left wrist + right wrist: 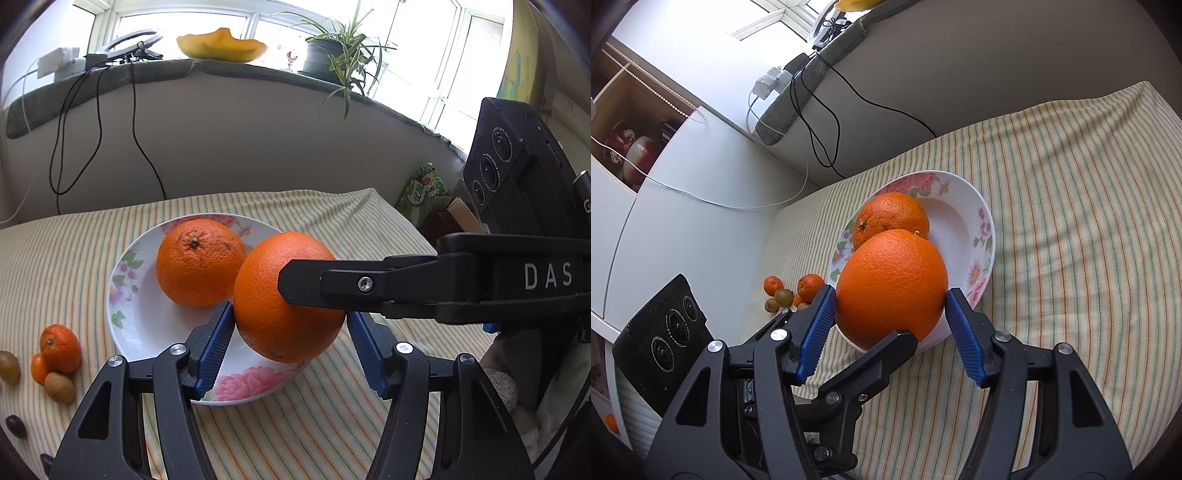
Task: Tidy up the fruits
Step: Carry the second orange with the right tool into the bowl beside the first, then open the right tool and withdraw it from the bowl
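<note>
pebbled round orange [266, 306], both grippers clamping

The striped tablecloth [1071, 221] lies bare from twelve to four o'clock of the white flowered plate [960, 206]. At nine o'clock, small tangerines and nuts [55, 358] crowd the cloth. The stemmed orange [199, 262] fills the plate's far half, seemingly touching the gripped orange [288, 299].

Striped cloth [332, 424]; floral plate [125, 325], small fruits [59, 347]
</note>
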`<move>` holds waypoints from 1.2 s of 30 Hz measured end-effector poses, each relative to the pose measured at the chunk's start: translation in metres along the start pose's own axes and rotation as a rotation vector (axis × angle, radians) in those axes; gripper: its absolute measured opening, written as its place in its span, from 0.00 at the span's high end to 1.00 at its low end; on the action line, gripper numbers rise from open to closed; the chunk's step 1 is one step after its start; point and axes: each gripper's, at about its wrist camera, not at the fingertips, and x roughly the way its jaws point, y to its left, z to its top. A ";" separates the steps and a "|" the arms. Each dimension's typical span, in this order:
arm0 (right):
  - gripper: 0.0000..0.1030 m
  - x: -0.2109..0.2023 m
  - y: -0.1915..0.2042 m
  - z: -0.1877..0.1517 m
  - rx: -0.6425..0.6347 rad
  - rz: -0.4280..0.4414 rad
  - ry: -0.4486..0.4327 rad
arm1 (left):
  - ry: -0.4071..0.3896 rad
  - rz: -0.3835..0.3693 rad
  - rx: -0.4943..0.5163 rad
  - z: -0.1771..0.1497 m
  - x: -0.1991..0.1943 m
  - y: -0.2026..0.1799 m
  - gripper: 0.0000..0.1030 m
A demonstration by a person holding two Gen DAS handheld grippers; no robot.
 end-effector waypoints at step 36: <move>0.20 -0.041 0.039 -0.026 -0.118 -0.131 -0.151 | -0.051 0.105 0.021 -0.024 -0.060 0.022 0.41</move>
